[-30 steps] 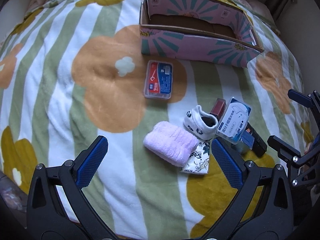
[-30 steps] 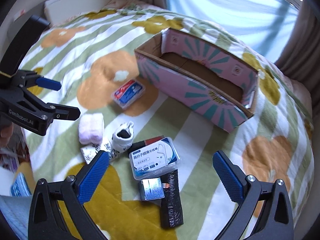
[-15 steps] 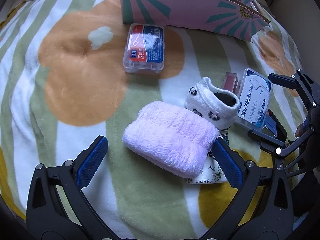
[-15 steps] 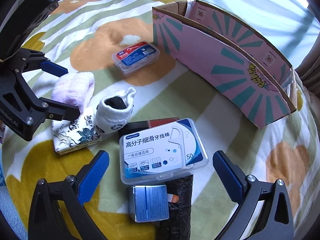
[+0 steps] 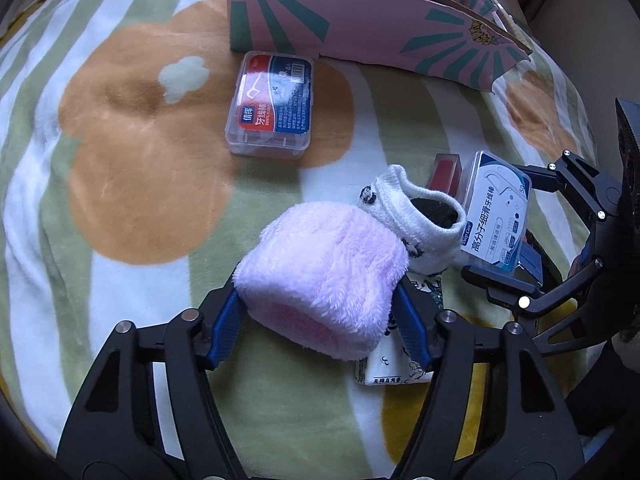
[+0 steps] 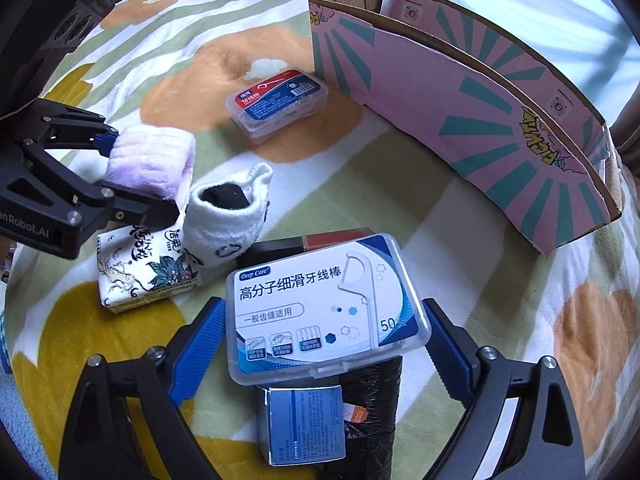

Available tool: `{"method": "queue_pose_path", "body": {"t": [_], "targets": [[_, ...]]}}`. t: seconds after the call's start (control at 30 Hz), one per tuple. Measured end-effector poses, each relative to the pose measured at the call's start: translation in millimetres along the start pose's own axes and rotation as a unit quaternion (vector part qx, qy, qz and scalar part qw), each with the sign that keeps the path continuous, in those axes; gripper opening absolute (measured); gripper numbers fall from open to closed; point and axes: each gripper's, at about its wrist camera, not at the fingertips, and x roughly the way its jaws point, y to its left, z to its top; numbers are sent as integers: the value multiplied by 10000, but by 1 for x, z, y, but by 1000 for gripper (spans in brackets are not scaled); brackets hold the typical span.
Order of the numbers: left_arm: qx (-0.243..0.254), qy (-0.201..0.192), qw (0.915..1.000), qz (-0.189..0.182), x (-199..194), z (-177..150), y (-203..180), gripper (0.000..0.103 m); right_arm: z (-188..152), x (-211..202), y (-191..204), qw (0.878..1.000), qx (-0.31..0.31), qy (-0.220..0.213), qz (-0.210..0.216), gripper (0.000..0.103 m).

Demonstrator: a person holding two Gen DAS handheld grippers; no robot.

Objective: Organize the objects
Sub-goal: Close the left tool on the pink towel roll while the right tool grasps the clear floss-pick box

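Pink towel pinched between left claw pads.

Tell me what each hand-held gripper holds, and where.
Left hand-held gripper: pink fluffy roll, pads on its two ends. Right hand-held gripper straddles floss box; contact unclear.

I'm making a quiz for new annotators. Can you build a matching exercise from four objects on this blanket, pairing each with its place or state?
Things:
1. fluffy pink roll
2. white floss pick box
3. red and blue floss pick box
4. white sock

Places or states:
A. alone, near the pink carton
B. between the left gripper fingers
C. resting on a tissue pack
D. between the right gripper fingers

Pairs: 1-B, 2-D, 3-A, 4-C
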Motion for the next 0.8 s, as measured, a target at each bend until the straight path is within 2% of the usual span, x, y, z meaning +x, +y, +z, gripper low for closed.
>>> {"method": "queue_pose_path", "body": {"t": [0.37,0.8], "targets": [[28,-35,10000,4,-9,1,-2,49,3,-8,0,9998,205,15,19,92],[-8,-257,9997,-29,-51,22,-1,48,27,-45,-11,9975,688,-83,-103,92]]}}
